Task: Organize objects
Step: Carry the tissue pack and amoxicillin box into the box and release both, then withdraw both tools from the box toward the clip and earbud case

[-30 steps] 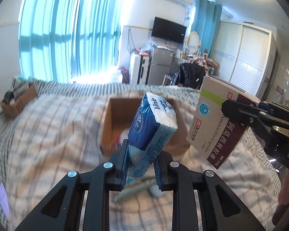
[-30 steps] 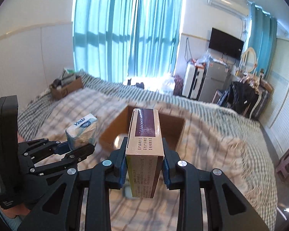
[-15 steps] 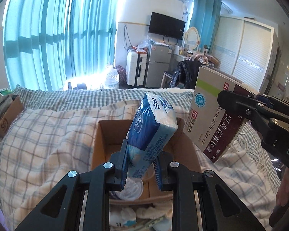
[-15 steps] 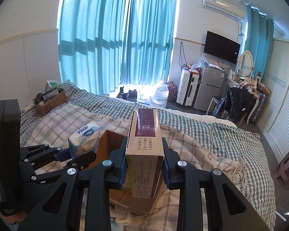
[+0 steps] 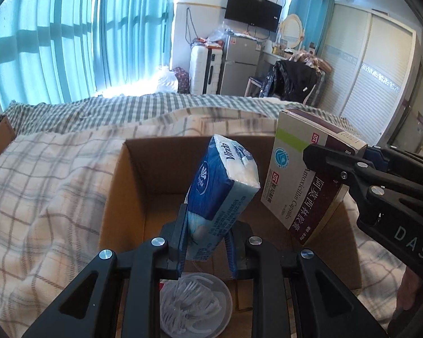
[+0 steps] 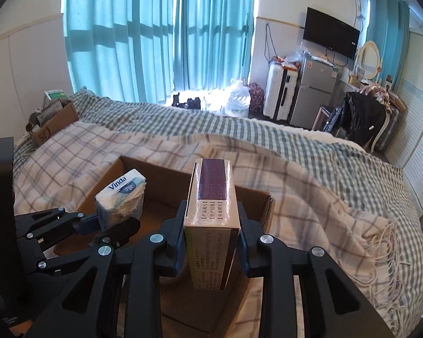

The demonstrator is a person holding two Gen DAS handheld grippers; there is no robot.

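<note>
A checked blanket (image 6: 310, 180) covers the bed, and on it sits an open cardboard box (image 5: 160, 169) with a clear round container of white pieces (image 5: 194, 304) on its floor at the near edge. Above the box's right side the right gripper (image 6: 211, 242) pinches an upright medicine carton (image 6: 211, 225) between its jaws. Over the box's middle the left gripper (image 5: 206, 242) clamps the lower end of a blue Vinda tissue pack (image 5: 222, 186), tilted.
</note>
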